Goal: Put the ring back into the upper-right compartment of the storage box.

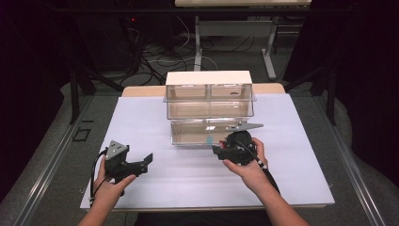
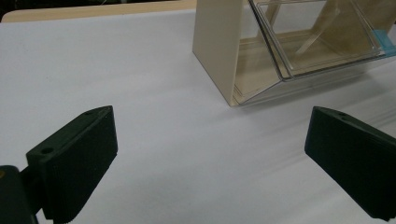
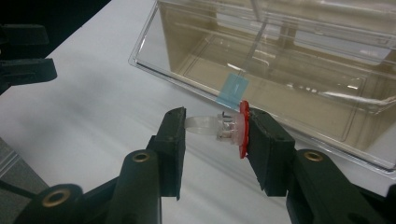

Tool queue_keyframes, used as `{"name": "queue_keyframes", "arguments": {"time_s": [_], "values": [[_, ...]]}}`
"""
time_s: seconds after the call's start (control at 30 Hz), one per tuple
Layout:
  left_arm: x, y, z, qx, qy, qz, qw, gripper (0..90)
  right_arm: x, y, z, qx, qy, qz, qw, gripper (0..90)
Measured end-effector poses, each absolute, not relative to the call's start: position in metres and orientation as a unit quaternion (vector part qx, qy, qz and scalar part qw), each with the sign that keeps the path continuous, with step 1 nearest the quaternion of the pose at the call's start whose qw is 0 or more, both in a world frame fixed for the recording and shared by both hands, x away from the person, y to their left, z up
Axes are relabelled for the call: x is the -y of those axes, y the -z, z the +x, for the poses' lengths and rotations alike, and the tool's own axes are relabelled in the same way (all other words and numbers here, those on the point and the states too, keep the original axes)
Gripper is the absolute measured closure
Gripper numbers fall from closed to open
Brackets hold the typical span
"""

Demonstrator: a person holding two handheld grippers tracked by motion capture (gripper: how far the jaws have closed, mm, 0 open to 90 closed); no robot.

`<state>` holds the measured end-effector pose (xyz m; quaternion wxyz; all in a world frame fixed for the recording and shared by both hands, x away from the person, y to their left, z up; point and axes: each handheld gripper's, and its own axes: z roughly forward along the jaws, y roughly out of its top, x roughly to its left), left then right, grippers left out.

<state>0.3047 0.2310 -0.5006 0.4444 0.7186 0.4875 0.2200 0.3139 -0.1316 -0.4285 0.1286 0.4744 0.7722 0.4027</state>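
Observation:
My right gripper (image 3: 215, 129) is shut on a small clear plastic ring with a red disc (image 3: 229, 128), held just in front of the pulled-out clear drawer (image 3: 280, 74), near its blue tab (image 3: 233, 89). From above, that gripper (image 1: 221, 149) sits at the front of the lower drawer (image 1: 197, 133) of a clear two-tier drawer unit (image 1: 209, 96) with a cream top. My left gripper (image 1: 143, 162) rests over the white mat at the front left, its jaws wide open and bare (image 2: 208, 154). The drawer unit's cream side (image 2: 217, 46) lies ahead of it to the right.
A white mat (image 1: 155, 117) covers the table, with bare space on both sides of the drawer unit. A wooden table edge (image 1: 141, 90) shows behind it. Cables and table legs (image 1: 197, 42) stand on the floor beyond.

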Motion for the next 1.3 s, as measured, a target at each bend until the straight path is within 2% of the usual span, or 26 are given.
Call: {"name": "queue_keyframes", "arguments": {"time_s": [1.3], "values": [[-0.229,0.502,0.305,-0.488,-0.221,0.719,0.443,3.0,0.157,0.396,0.326,-0.743,-0.43,0.493,0.143,59.3]]}}
